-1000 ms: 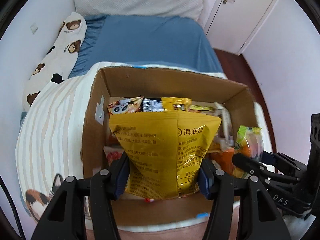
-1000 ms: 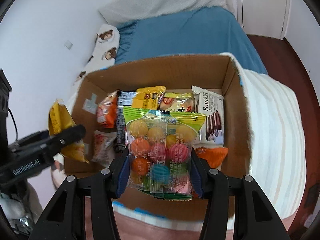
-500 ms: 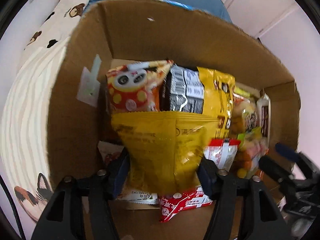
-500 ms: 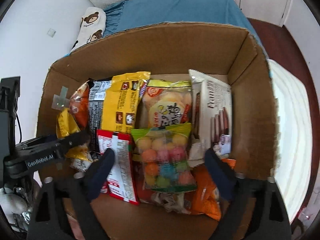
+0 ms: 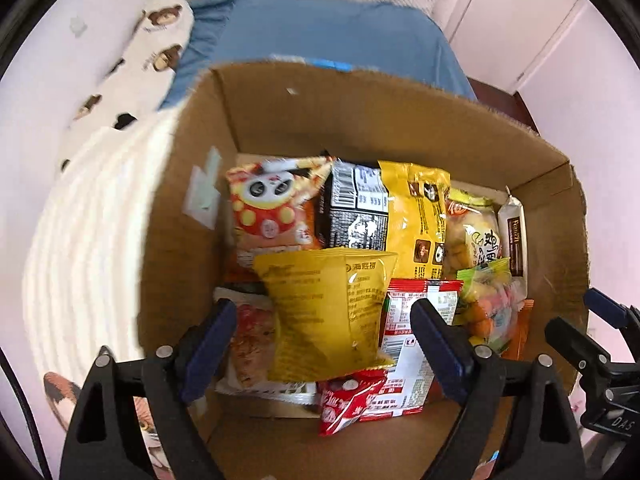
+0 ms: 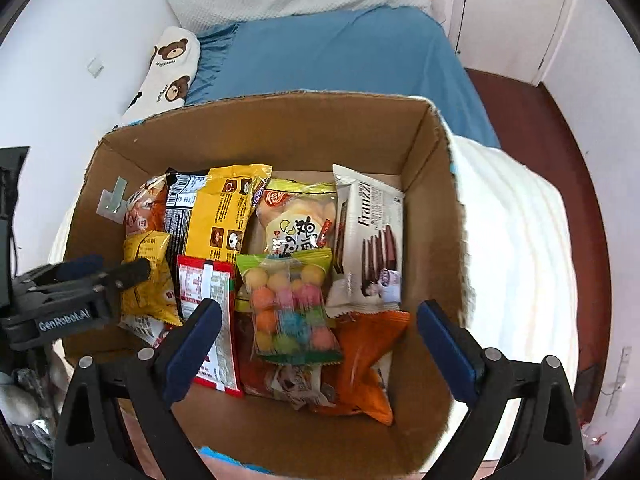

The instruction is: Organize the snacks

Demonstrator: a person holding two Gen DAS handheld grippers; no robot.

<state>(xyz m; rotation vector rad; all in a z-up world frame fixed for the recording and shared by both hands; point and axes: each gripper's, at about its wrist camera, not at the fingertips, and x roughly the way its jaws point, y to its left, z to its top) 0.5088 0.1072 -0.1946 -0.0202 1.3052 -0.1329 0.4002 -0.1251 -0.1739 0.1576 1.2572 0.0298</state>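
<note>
- Left gripper (image 5: 322,330): jaws opening, clear of the crinkled yellow foil snack packet (image 5: 328,312), evidently released inside the brown cardboard box (image 5: 360,112).
- Right gripper (image 6: 320,334): jaws opening; clear bag of coloured balls (image 6: 290,306) lay free among the packed snacks.

One cardboard box (image 6: 280,128); two tools; roughly ten snack packets.

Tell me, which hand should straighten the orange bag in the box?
Probably right. The right gripper, jaws opening, hangs just beside the orange bag; the left gripper is over the yellow packet.
</note>
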